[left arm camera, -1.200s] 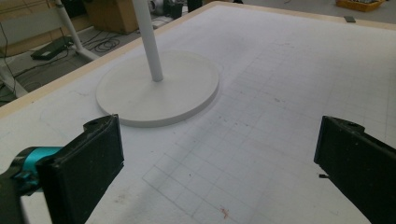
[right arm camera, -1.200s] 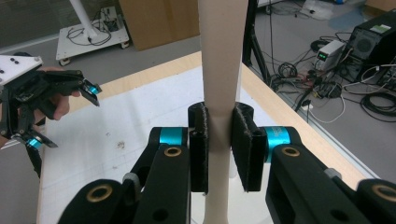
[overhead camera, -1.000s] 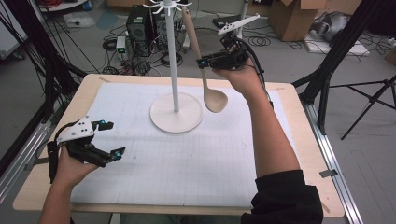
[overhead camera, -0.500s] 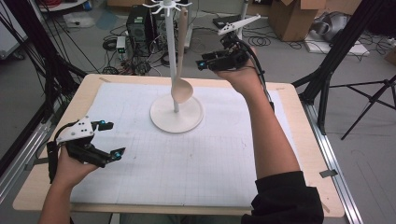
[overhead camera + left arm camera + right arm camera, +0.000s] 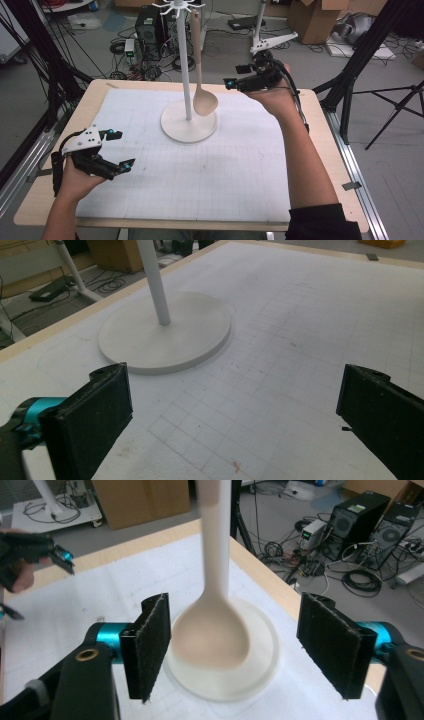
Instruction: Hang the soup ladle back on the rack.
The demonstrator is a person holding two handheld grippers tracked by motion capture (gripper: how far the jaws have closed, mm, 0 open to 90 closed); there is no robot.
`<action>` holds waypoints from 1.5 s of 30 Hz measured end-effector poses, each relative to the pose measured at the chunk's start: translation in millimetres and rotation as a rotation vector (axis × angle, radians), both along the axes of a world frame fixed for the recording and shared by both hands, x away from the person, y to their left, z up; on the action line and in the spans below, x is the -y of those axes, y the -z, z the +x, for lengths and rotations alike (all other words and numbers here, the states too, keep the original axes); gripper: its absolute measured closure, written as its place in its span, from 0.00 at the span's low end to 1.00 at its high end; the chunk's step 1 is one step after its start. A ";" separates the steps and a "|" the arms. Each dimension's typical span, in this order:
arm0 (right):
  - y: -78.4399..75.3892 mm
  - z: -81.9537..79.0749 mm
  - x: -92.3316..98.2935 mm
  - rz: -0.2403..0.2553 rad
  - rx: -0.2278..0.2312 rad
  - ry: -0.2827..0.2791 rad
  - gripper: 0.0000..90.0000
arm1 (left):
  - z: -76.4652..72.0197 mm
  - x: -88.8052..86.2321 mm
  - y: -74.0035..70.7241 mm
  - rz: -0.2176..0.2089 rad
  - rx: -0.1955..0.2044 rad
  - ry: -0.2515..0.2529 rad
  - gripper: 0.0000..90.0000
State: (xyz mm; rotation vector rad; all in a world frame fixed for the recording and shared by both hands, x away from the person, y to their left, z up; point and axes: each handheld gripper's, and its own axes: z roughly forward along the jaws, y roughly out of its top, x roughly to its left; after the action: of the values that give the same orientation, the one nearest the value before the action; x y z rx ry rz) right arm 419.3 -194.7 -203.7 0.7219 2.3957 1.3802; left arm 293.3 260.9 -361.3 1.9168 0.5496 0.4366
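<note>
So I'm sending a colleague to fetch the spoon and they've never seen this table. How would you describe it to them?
Start at the white sheet covering the wooden table; near its far middle stands a white stand on a round base. The spoon hangs from a hook at the stand's top, bowl downward just above the base. It is the one pale tan wooden thing there, beside the white pole.

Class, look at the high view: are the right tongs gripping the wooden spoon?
No. The spoon hangs free from the hook stand, and the right tongs stand open, apart from it to the right.
</note>
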 end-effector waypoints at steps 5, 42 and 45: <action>9.1 -17.0 20.1 0.006 0.000 0.016 0.24 | 0.5 -1.8 0.2 -0.007 -0.005 -0.016 0.02; 148.5 -109.7 93.4 0.181 0.015 0.158 0.02 | 3.4 3.0 3.1 -0.020 -0.019 -0.017 0.02; 160.4 -113.7 92.8 0.175 0.013 0.171 0.00 | 4.3 2.4 4.6 -0.021 -0.021 -0.018 0.02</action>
State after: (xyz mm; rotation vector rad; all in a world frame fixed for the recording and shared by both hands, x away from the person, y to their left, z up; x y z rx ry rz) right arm 305.6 -287.5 -364.0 0.9351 2.1648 1.5281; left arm 297.6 258.4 -365.9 1.8993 0.5840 0.4208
